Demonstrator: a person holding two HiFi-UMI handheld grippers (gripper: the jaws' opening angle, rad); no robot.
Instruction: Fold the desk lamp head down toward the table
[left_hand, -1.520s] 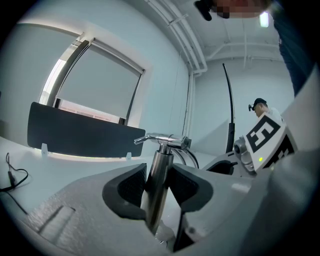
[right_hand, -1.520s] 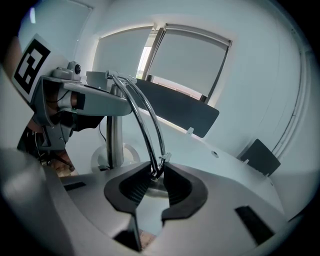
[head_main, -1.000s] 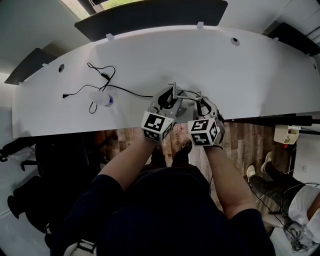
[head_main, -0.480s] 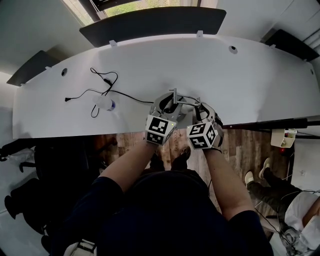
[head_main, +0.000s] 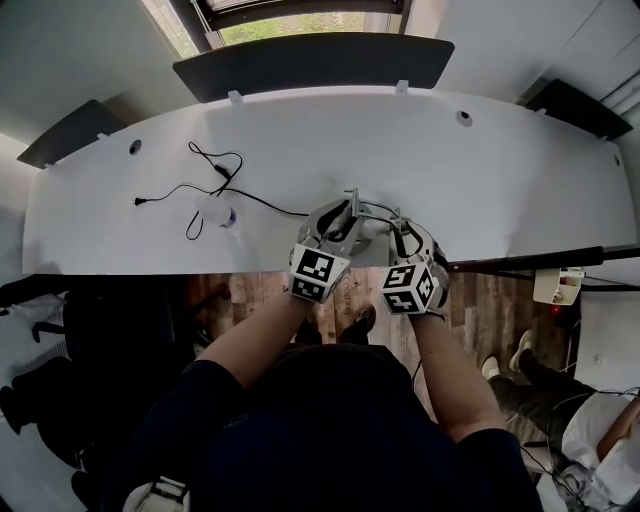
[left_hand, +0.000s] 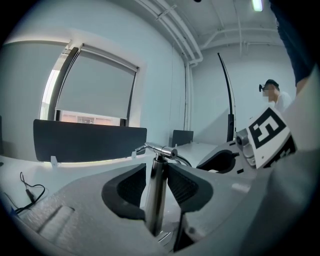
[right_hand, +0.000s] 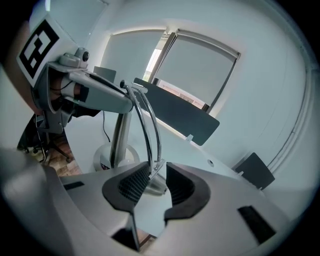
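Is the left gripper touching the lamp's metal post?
Touching. The left gripper view shows the left gripper clamped on the lamp post, pads pressing both sides.

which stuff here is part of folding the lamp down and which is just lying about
Job in hand:
lamp post, clamped in the left tool
lamp head, between the right tool's jaws, which have just been opening and aren't gripping it

Lying about:
black cable, running toward the lamp post
small white object
dark panel at the table's far edge
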